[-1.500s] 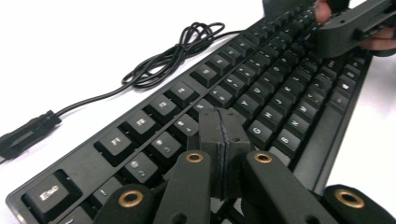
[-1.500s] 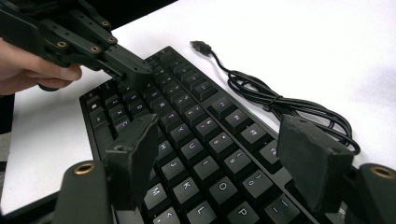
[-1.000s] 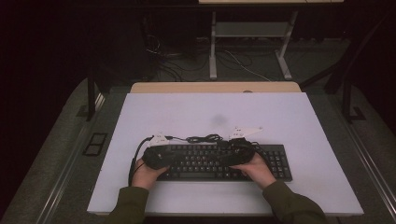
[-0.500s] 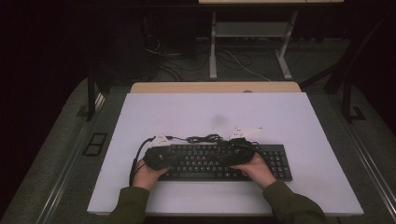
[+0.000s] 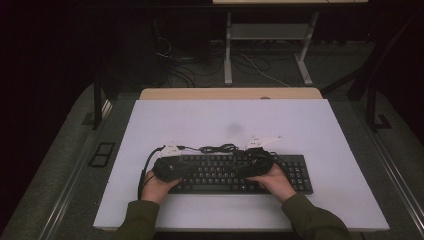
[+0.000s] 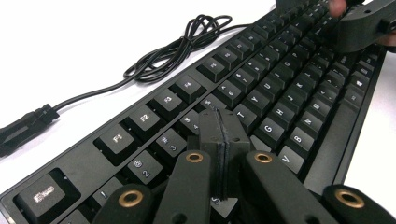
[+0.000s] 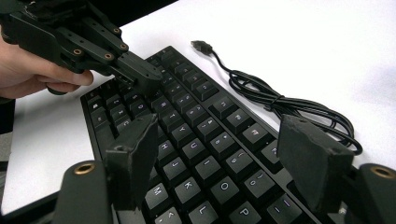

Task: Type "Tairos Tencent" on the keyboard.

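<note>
Left: matte black hand-held left gripper point(image 6: 219, 140), jaws pressed flat together with nothing between, ribbed pads meeting in a thin seam, brass-coloured pivot pins on the angular linkage arms. Tips down over the left letter rows of the flat black plastic keyboard point(image 6: 261, 88), among square, faintly glossy keycaps with white legends; touching or just above, impossible to tell. Beyond the tips, off the keyboard's far edge: a thin black rubbery cable point(image 6: 177, 49), loosely coiled on the smooth white tabletop point(image 6: 93, 42).

Right: matching black right gripper point(image 7: 224, 163), jaws spread wide, blunt wedge-shaped pads with a rough, worn texture, poised over the keyboard's point(image 7: 187, 121) right letter keys, gripping nothing. Past its tips, the same coiled cable point(image 7: 280, 105) ending in a rectangular metal plug point(image 7: 201, 46).

From above: both grippers point(image 5: 170, 167) point(image 5: 257, 162) held low over the keyboard point(image 5: 295, 172), near the table's front edge.
</note>
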Action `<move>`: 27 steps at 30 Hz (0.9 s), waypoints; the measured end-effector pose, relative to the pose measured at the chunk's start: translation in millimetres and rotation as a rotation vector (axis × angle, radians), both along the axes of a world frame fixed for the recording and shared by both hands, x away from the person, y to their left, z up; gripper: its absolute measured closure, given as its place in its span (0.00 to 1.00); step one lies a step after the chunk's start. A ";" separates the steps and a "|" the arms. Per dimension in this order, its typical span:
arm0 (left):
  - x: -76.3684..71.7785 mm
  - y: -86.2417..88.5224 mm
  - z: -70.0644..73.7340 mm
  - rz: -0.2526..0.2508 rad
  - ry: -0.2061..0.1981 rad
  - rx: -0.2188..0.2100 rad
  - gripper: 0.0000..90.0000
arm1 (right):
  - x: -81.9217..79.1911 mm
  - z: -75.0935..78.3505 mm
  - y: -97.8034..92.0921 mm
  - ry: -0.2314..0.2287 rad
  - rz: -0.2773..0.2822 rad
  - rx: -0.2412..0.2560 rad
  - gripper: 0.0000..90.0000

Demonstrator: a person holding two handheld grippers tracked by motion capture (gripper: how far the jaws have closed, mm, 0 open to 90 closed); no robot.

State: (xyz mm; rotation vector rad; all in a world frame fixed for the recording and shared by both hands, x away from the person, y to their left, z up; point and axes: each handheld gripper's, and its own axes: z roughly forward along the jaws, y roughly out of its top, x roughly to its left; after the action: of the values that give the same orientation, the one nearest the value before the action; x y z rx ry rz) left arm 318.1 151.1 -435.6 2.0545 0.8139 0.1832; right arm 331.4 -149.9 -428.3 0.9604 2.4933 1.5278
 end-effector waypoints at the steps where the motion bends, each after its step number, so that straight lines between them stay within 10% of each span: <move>1: -0.8 -0.2 0.6 0.003 0.003 -0.006 0.99 | 0.0 -0.1 0.1 0.000 -0.001 0.000 0.32; 9: -5.4 0.1 4.6 0.000 -0.005 -0.014 0.94 | -0.9 0.6 0.5 0.005 0.012 0.003 0.36; 27: -14.7 7.5 5.1 0.056 0.006 -0.013 0.53 | -11.8 1.4 12.8 0.020 0.097 -0.003 0.83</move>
State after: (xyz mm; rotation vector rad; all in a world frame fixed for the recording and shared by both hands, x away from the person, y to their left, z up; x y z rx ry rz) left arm 303.3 158.7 -430.5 2.0219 0.8749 0.2017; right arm 319.6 -137.1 -426.9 0.8708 2.5914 1.5481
